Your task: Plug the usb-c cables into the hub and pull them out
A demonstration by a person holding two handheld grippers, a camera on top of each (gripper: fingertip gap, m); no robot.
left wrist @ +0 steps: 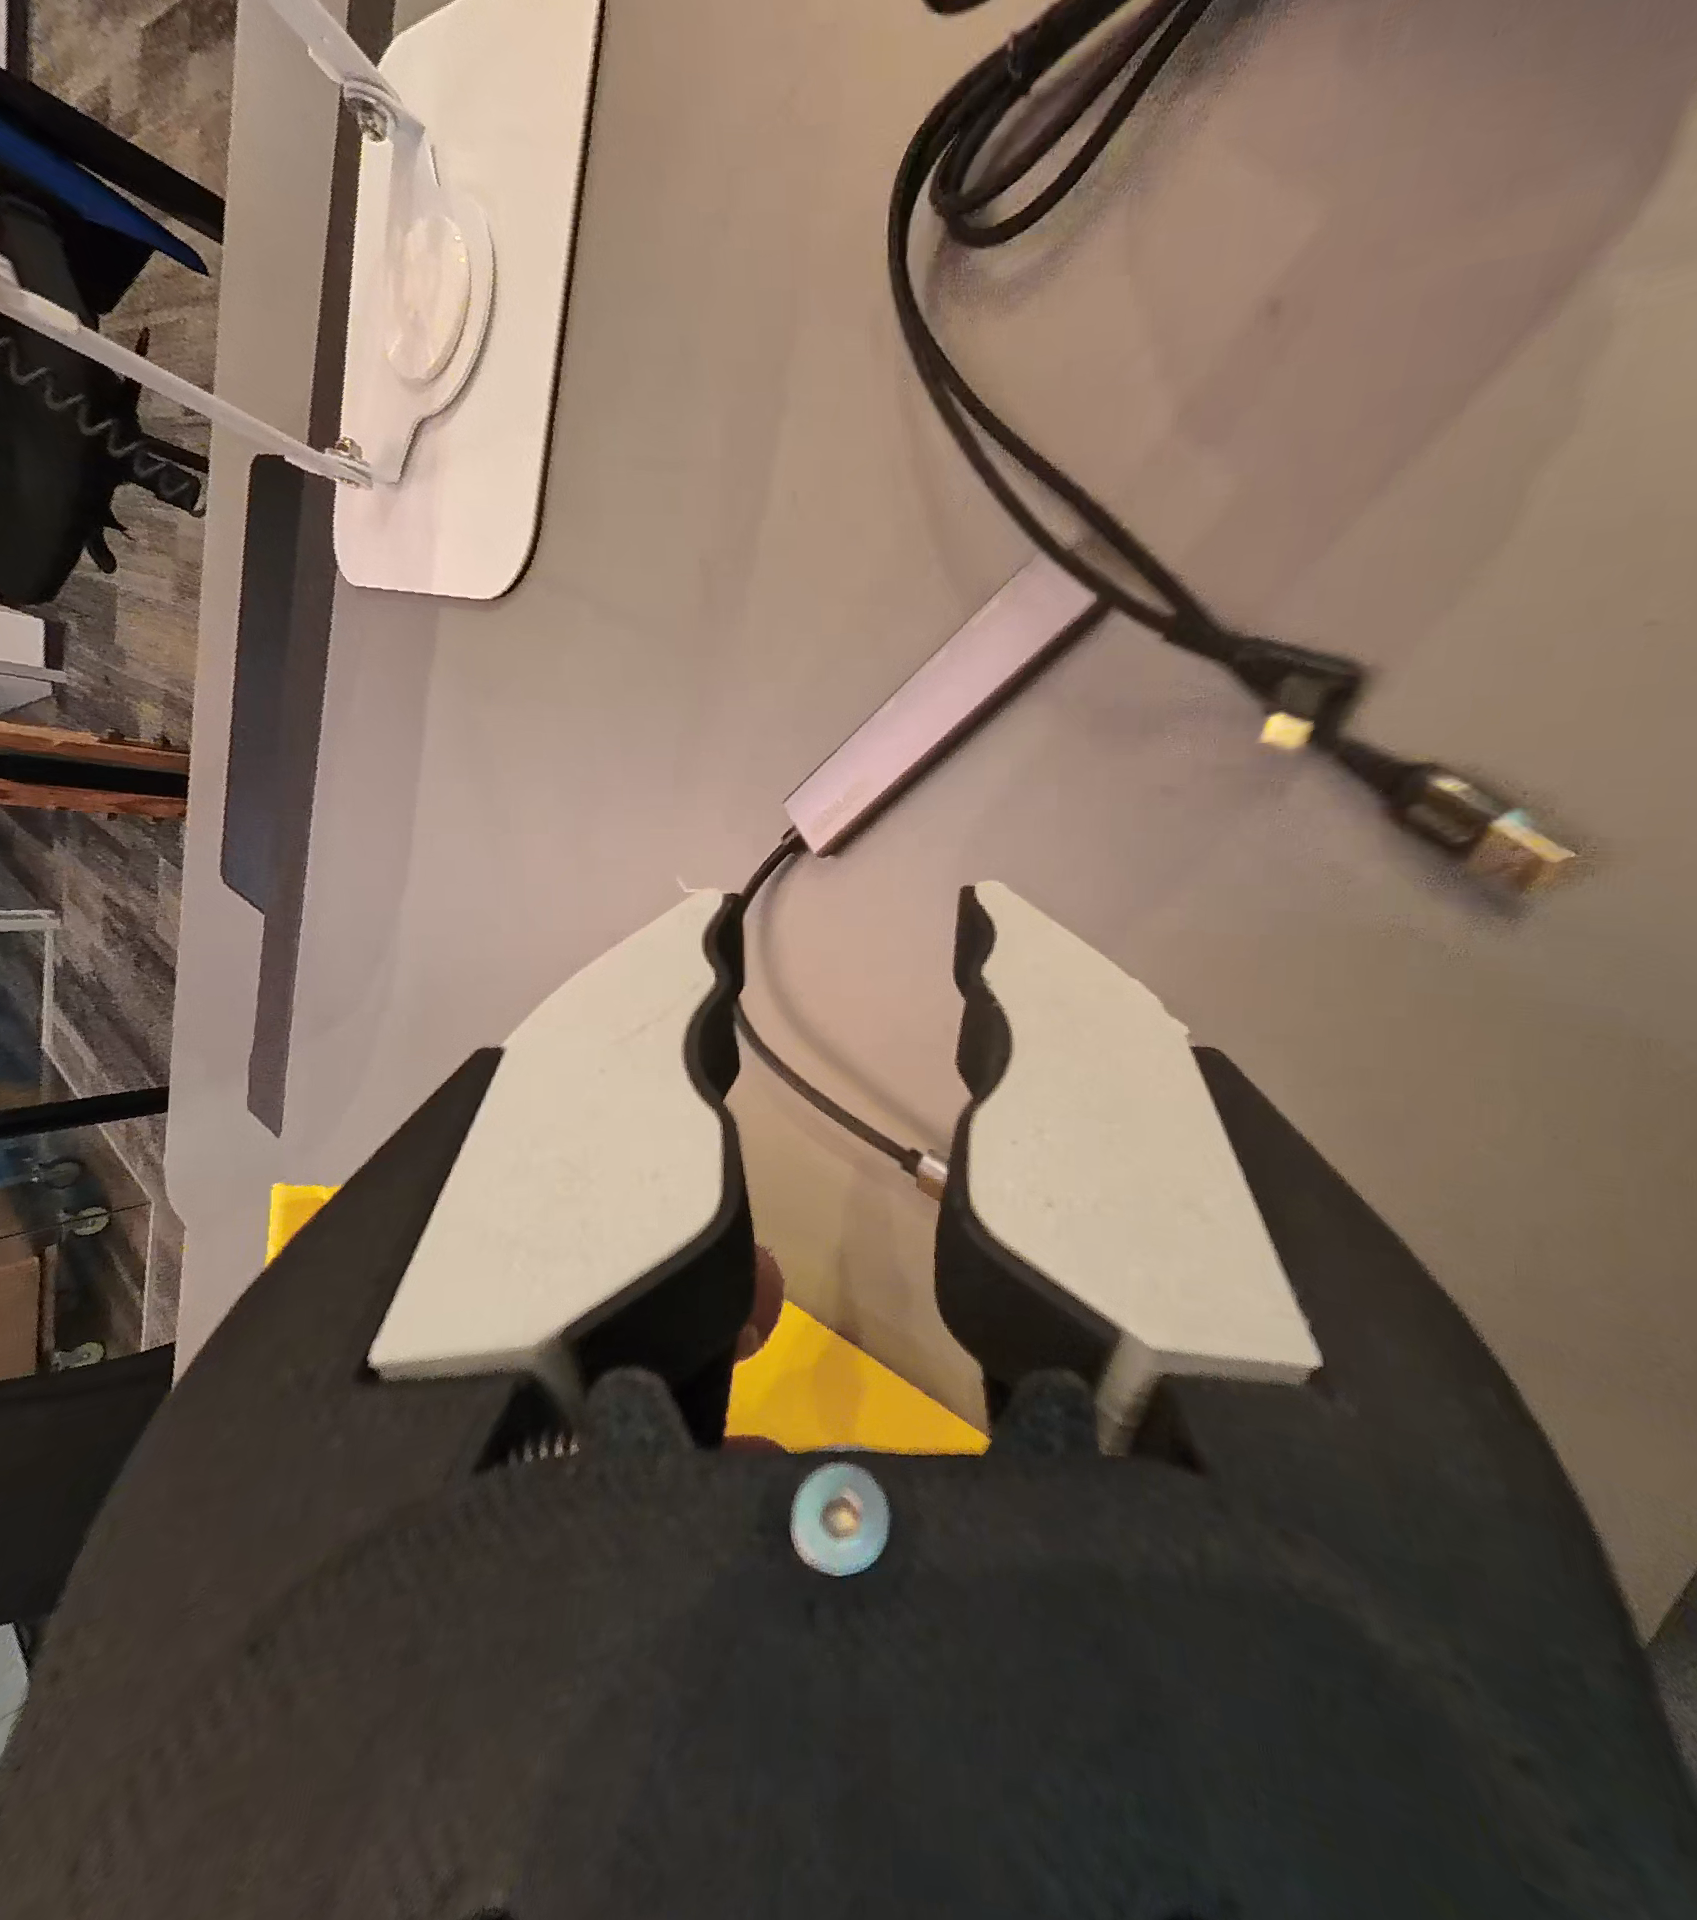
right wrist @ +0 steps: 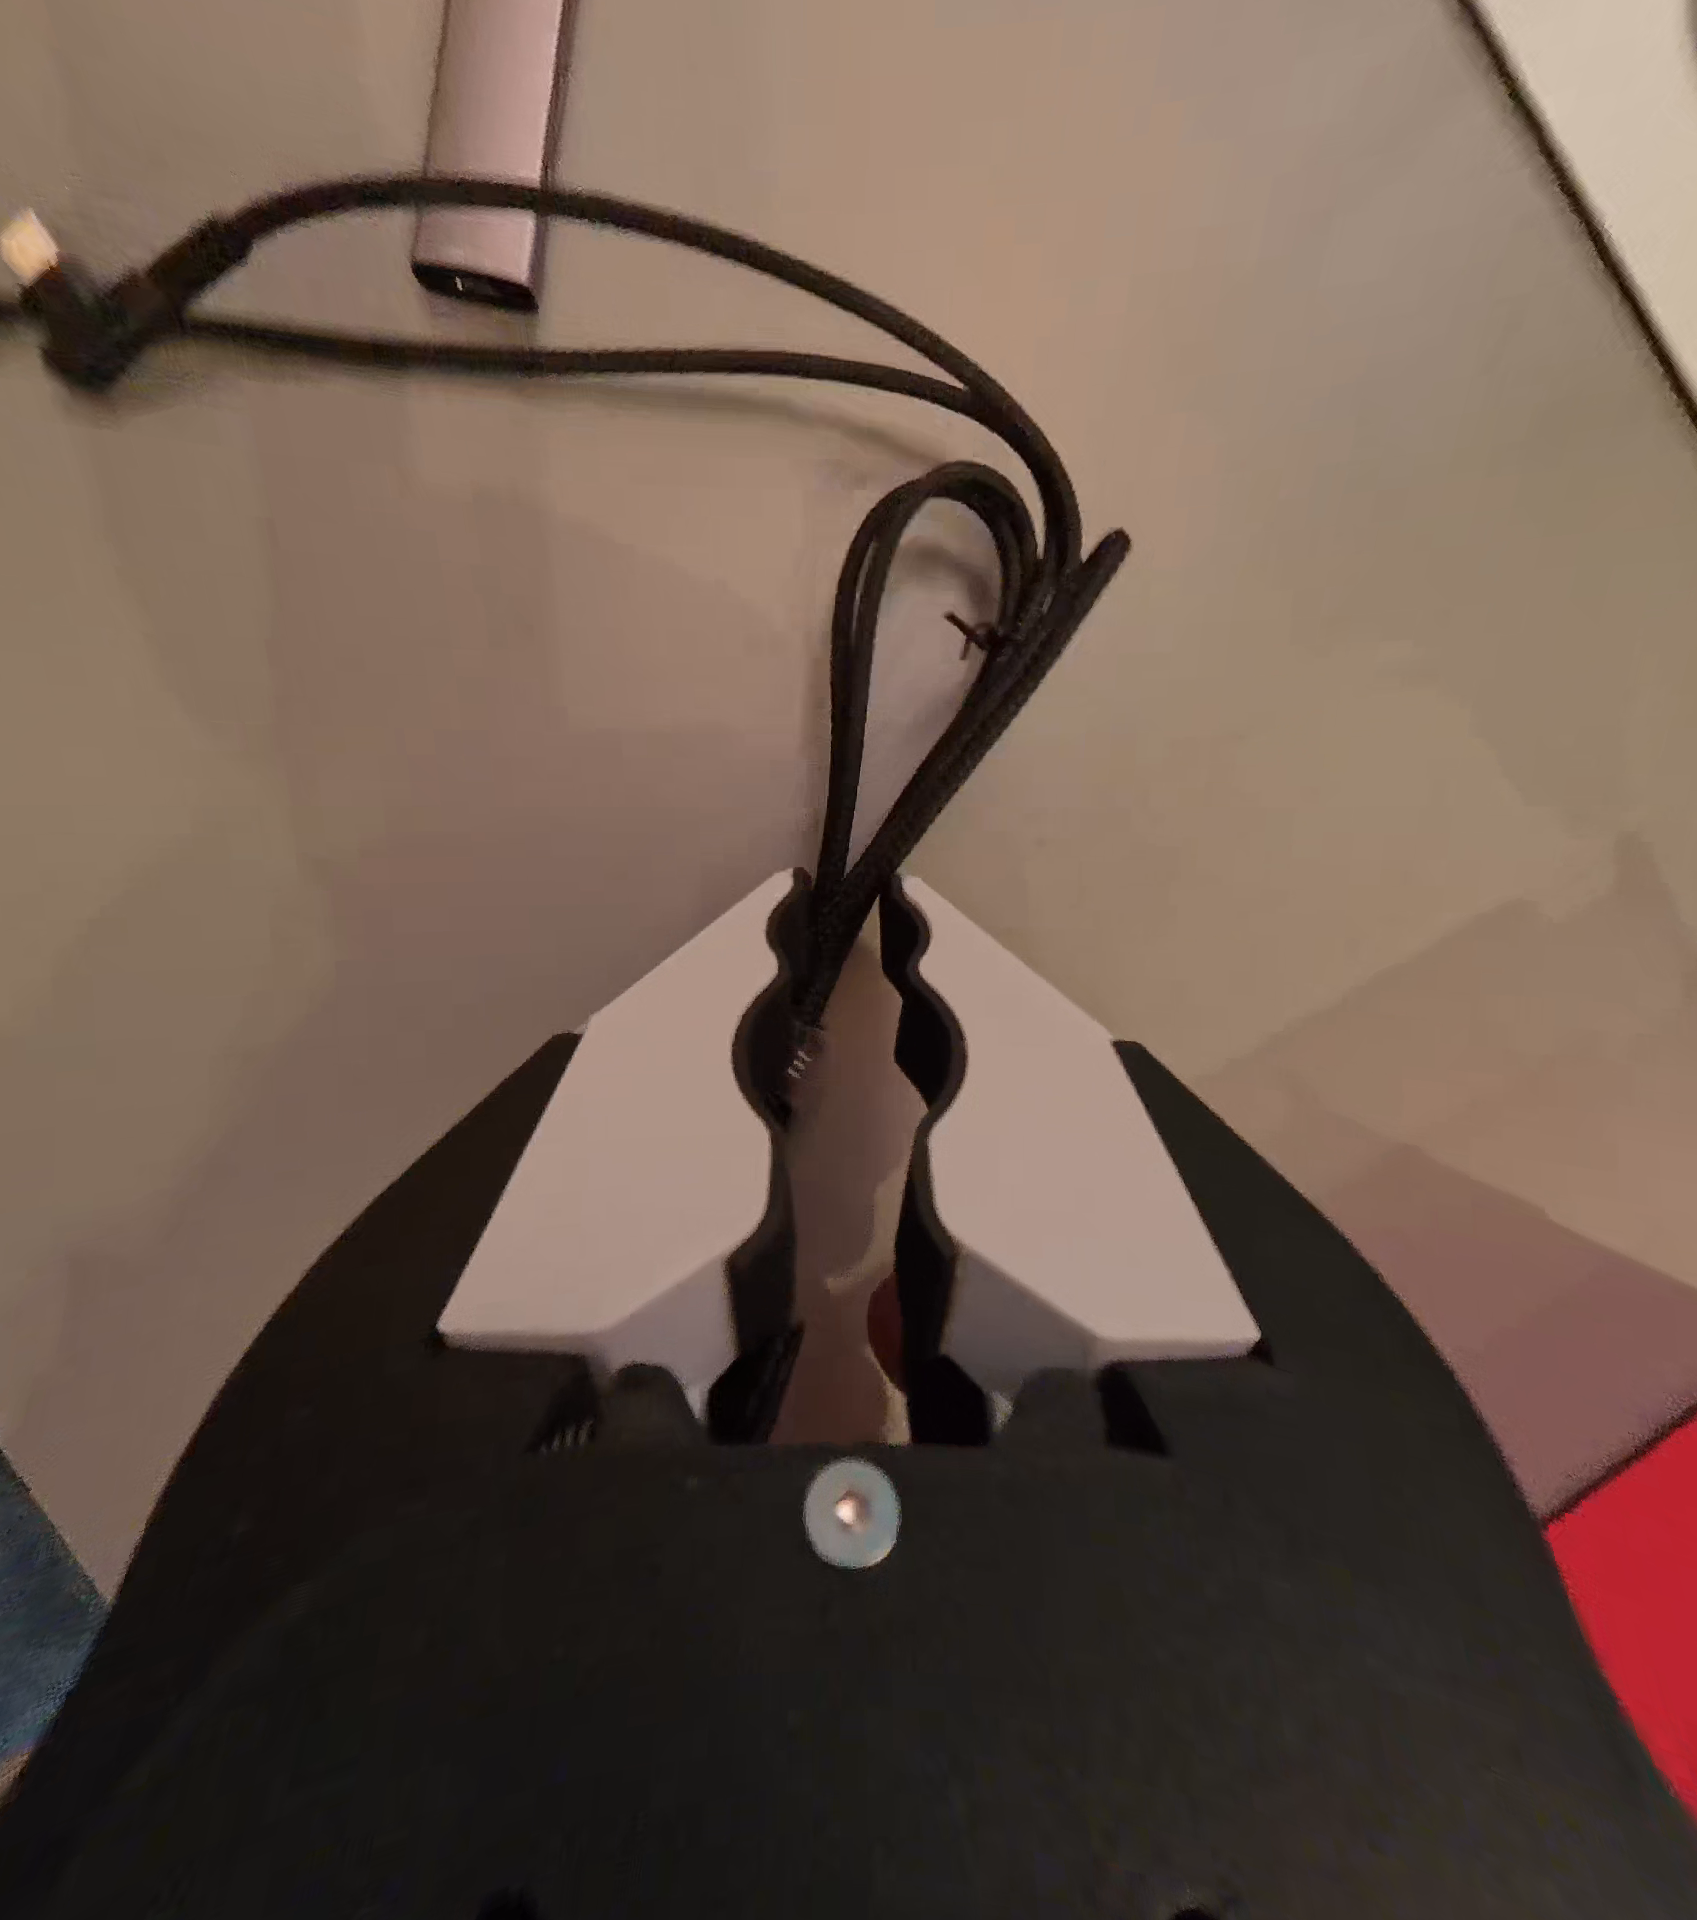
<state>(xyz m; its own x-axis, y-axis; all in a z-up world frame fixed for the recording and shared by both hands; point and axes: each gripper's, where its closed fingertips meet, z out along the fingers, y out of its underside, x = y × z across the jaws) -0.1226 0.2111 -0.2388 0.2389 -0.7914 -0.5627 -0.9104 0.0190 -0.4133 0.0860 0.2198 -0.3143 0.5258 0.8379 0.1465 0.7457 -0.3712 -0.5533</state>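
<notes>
On table: slim grey metal hub (left wrist: pixel 937 707) lies flat, nothing plugged in its end port.
Left gripper (left wrist: pixel 849 904): fingers apart, empty, over the hub's thin tail wire (left wrist: pixel 802 1081).
Right gripper (right wrist: pixel 844 894): clamped on bundled black braided cables (right wrist: pixel 927 644).
Advice: regrip near a plug, hold the hub steady.

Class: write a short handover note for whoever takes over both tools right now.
Left tool: open, empty, with the slim grey metal hub beyond its tips and the hub's thin black lead between its fingers.
Right tool: shut on the bundled black braided cable, mid-length, not at a plug.
Loose plugs lie off the hub on the grey table.
Nothing looks plugged in; the facing end port is empty. All plugging and pulling remains.
</notes>
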